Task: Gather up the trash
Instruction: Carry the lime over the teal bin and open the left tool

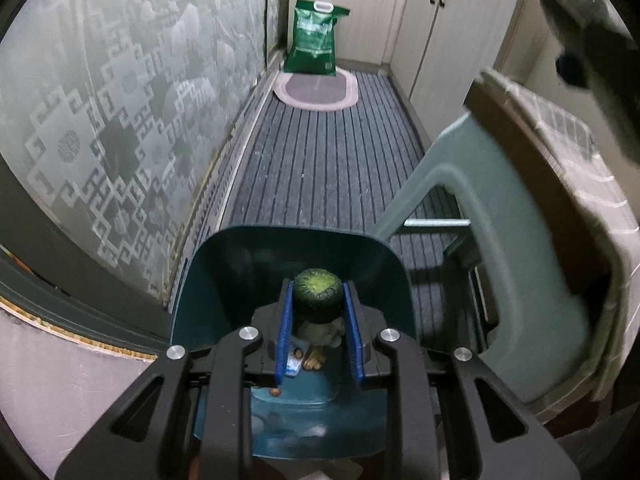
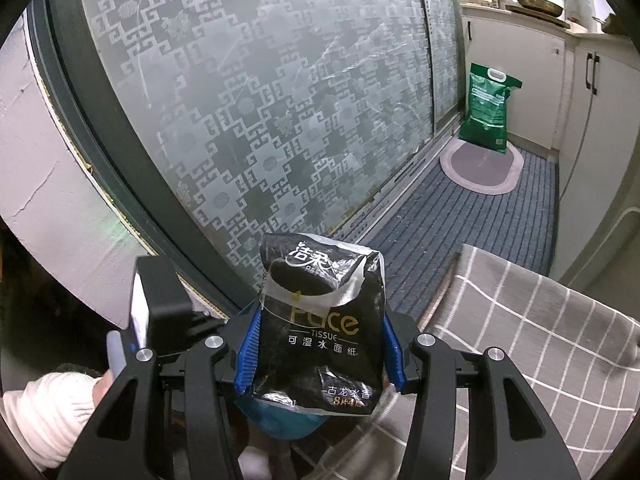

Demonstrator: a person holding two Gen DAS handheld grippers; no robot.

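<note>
Across the upper left of both views runs a frosted glass door (image 2: pixel 248 112) with a fret pattern, and beside it a striped grey carpet (image 1: pixel 320 168) leads to an oval mat (image 1: pixel 316 88) and a green sack (image 1: pixel 316 38) standing against pale cabinets (image 1: pixel 460 24) at upper centre. At the right of the left wrist view, a grey-green stool (image 1: pixel 516 280) fills the edge. Low in that view, a teal dustpan (image 1: pixel 240 276) sits under the left gripper (image 1: pixel 318 304), whose blue pads are clamped on a green-topped, rounded object (image 1: pixel 318 290). At lower centre of the right wrist view, the right gripper (image 2: pixel 320 344) grips a crumpled black tissue pack (image 2: pixel 320 332) by its sides, with a checked cloth (image 2: pixel 528 332) at lower right.
</note>
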